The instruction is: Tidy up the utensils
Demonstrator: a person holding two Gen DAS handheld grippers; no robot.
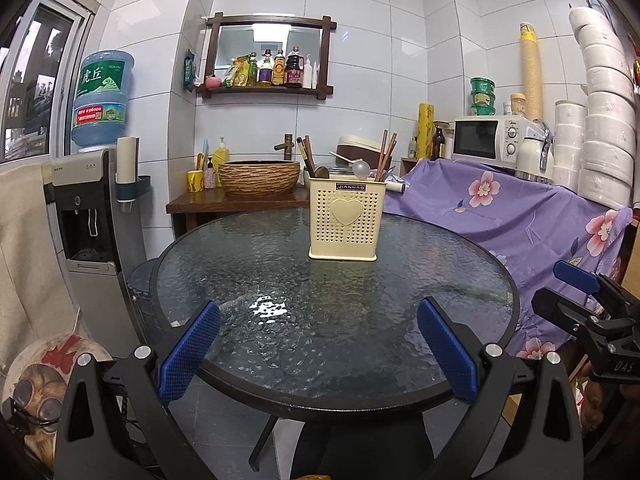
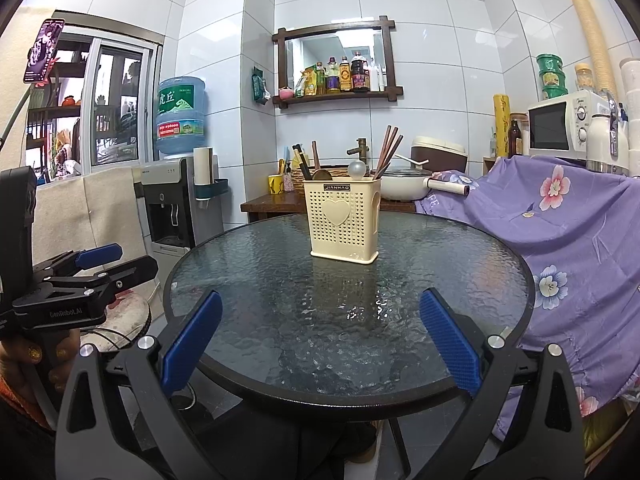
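A cream perforated utensil holder (image 1: 343, 219) (image 2: 342, 220) with a heart on its front stands upright toward the far side of the round glass table (image 1: 280, 272) (image 2: 460, 272). Brown chopsticks (image 1: 386, 154) (image 2: 387, 148), a pale spoon (image 1: 361, 168) (image 2: 357, 168) and other utensils stick out of its top. My left gripper (image 1: 318, 314) is open over the near table edge with nothing between its blue pads. Just as wide apart and empty, my right gripper (image 2: 320, 306) is open. Each gripper also shows at the side of the other's view.
A water dispenser (image 1: 94, 208) stands left of the table. Purple flowered cloth (image 1: 520, 220) covers furniture on the right, with a microwave (image 1: 486, 138) on it. Behind the table a wooden counter holds a woven basin (image 1: 259, 178) and a pot (image 2: 404, 188).
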